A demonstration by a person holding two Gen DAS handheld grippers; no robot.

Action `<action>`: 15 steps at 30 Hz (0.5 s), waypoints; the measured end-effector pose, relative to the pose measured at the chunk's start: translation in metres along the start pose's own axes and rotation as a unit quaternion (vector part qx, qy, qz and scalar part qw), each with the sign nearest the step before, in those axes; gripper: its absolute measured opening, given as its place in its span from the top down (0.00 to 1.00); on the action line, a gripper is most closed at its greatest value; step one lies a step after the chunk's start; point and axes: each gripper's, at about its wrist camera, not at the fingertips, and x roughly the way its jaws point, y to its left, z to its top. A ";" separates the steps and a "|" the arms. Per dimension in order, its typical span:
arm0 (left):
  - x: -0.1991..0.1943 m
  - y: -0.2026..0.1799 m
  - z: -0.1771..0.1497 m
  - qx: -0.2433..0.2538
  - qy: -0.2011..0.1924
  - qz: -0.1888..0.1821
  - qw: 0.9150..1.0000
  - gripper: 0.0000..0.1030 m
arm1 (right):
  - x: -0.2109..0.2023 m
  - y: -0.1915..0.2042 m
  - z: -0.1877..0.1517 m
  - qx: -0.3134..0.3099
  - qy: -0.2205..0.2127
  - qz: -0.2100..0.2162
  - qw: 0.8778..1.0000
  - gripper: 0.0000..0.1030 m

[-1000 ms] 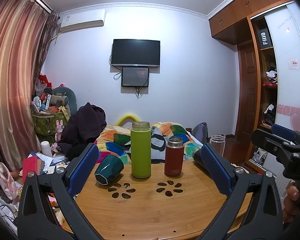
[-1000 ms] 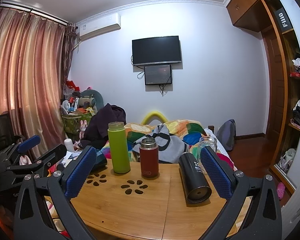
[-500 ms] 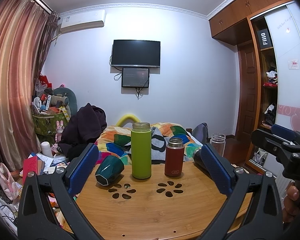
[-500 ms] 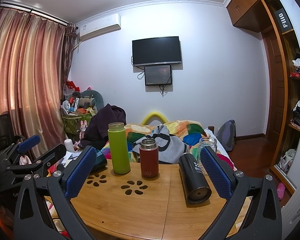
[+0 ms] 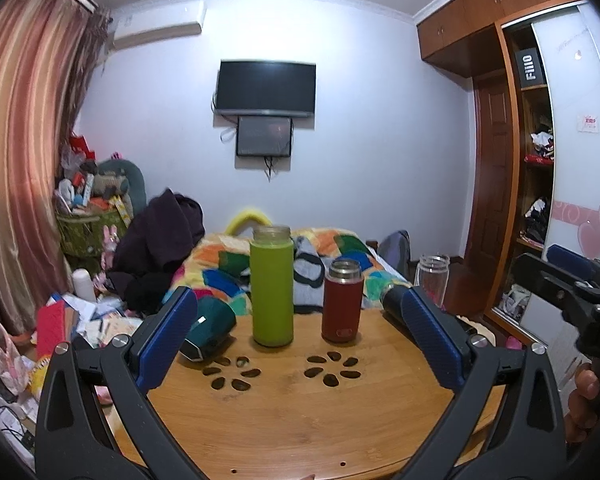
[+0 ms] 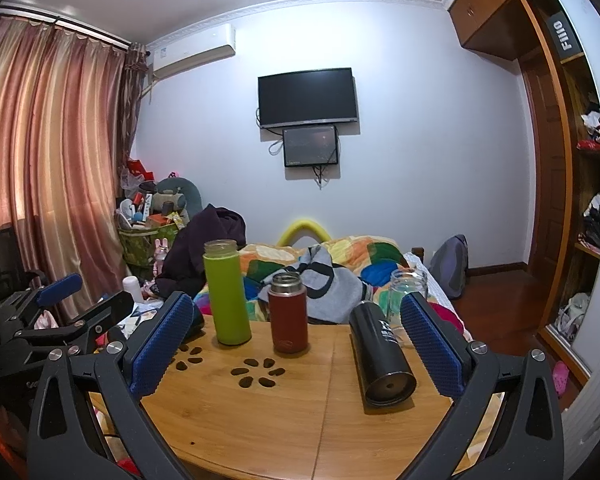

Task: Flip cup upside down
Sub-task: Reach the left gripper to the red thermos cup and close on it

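A dark teal cup (image 5: 210,330) lies on its side at the far left of the round wooden table (image 5: 300,420), just beyond my left gripper's left finger. A tall green bottle (image 5: 272,286) and a short red flask (image 5: 342,300) stand upright mid-table. A black flask (image 6: 380,356) lies on its side at the right, close to my right gripper's right finger; a clear glass jar (image 6: 406,292) stands behind it. My left gripper (image 5: 300,336) and right gripper (image 6: 296,340) are both open and empty, held above the table's near half.
Beyond the table is a bed with a colourful quilt (image 6: 340,256). Cluttered floor and a basket (image 5: 88,228) are at the left, a wardrobe (image 6: 572,200) at the right. The other gripper shows at each view's edge.
The left wrist view has shifted slightly and the teal cup now sits nearer the left finger. The right gripper has barely moved. Nothing on the table moved.
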 end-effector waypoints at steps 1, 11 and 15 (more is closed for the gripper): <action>0.006 0.000 -0.001 0.000 0.008 0.001 1.000 0.00 | 0.002 -0.002 -0.001 0.001 0.004 -0.002 1.000 0.00; 0.139 -0.035 -0.020 0.023 0.145 -0.080 0.986 0.00 | 0.020 -0.044 -0.015 0.033 0.034 -0.027 0.999 0.00; 0.193 -0.056 -0.026 0.040 0.176 -0.072 0.981 0.00 | 0.020 -0.056 -0.022 0.034 0.040 -0.040 0.998 0.00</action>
